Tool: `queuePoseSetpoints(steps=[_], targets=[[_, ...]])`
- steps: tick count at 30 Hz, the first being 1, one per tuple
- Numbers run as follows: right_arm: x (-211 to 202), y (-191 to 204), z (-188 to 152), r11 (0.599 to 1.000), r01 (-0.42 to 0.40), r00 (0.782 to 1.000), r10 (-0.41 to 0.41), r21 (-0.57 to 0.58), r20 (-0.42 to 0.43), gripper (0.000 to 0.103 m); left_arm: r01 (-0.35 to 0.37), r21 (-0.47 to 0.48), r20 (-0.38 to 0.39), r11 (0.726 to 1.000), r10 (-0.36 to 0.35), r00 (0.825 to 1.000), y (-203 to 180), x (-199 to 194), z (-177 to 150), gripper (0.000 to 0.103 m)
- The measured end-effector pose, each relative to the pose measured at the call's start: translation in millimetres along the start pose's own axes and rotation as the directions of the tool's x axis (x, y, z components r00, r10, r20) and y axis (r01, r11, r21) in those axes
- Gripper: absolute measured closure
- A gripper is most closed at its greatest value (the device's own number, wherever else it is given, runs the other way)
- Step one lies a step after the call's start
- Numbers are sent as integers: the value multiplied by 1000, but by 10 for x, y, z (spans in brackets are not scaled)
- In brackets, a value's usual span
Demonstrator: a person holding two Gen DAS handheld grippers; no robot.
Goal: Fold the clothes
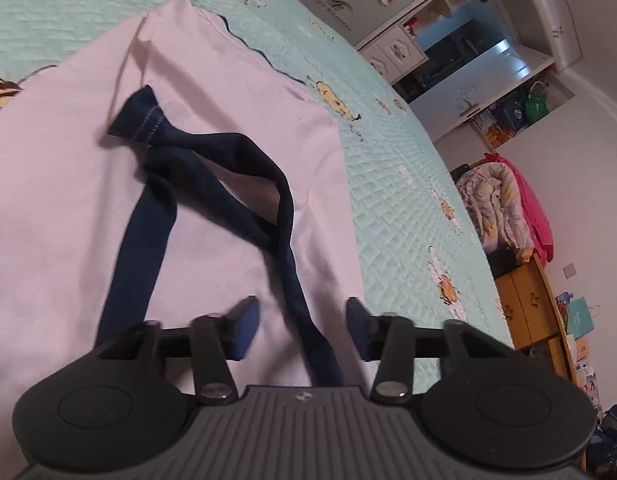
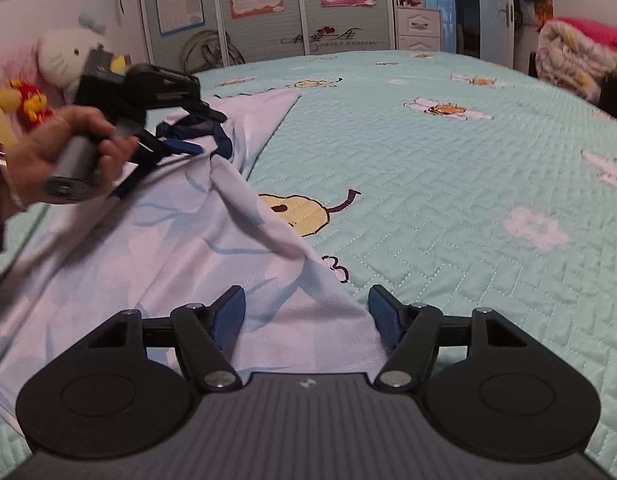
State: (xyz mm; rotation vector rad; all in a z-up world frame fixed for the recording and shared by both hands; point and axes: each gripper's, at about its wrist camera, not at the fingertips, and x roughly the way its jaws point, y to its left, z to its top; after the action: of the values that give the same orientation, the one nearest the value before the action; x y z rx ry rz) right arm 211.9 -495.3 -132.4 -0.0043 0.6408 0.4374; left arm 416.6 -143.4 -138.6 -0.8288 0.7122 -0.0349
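A pale lilac garment [image 1: 68,208] lies spread on the mint quilted bedspread [image 1: 392,184], with a twisted dark navy strap [image 1: 212,168] looped across it. My left gripper [image 1: 300,328] hovers low over the cloth. Its jaws stand apart, one length of the strap runs between them, and neither pad touches it. In the right wrist view the same garment [image 2: 168,248] shows a faint blue print, rumpled into a ridge along its right edge. My right gripper [image 2: 306,316] is open over the near hem, the cloth lying under and between its fingers. A hand holds the left gripper [image 2: 204,132] further back, over the strap.
Bare bedspread [image 2: 448,184] stretches right of the garment. Plush toys [image 2: 64,56] sit at the far left, wardrobe doors [image 2: 300,8] behind the bed, a bundle of bedding [image 2: 576,56] at the right. A yellow cabinet [image 1: 528,300] stands beside the bed edge.
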Motion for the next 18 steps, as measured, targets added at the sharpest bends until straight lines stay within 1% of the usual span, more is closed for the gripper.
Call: queuePoseSetpoints(steps=[1,2,4,7,11,13,18], targets=[[-2,-13,1,1000,-6,1000,6,8,1,42,-1,0,-12,1000,1,1000,-5,34,4,88],[-6,-28,1,1000,-11,1000,11,18,2,44,2,6,-24,1000,-2,1000,-15,52,2,94],[-24,-54,-4,999,-24,1000,24,33,4,51,12,23,-46,1000,-11,999,-38,68,-9,99],[-60,-79,-9,998,-43,999,43,37,-1,56,14,46,-61,999,-11,998,-65,64,-7,101],[-205,-214,-1,993,-32,999,32,117,9,54,22,57,-85,998,-17,996,-71,50,15,101],[-248,-270,-33,991,-9,1000,10,132,-11,54,15,83,-95,996,-7,995,-97,59,-8,100],[-323,-419,-96,976,-54,998,61,212,-27,53,25,76,-110,997,-17,994,-33,61,-41,100]])
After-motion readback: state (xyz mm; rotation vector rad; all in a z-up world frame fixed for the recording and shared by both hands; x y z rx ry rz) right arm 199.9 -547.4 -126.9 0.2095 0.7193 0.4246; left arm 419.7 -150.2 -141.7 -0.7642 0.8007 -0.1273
